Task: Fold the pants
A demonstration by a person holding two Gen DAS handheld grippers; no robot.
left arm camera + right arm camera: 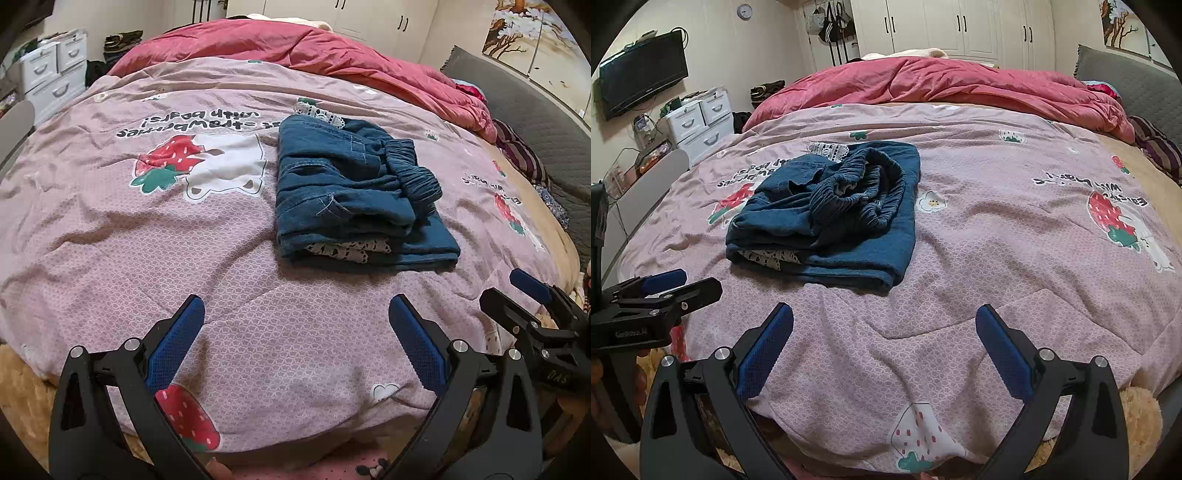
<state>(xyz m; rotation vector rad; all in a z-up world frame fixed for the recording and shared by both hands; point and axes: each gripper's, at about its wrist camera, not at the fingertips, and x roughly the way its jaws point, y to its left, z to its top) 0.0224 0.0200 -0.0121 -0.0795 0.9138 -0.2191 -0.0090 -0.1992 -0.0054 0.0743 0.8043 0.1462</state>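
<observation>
Quilt lettering "with bears!", upside down

Left gripper: both blue-padded fingers are standing wide apart, jaws fully spread, nothing lying between them. The tool is pointing forward and slightly downward, touching nothing.

Right gripper: its fingers are likewise spreading wide, holding nothing and touching nothing, pointing forward at a similar shallow downward angle.

Relative position: the two grippers are sitting side by side at about the same height and apart from each other. In the left wrist view the right gripper is showing at the right edge; in the right wrist view the left gripper is showing at the left edge. The hands holding the tools are barely showing.
</observation>
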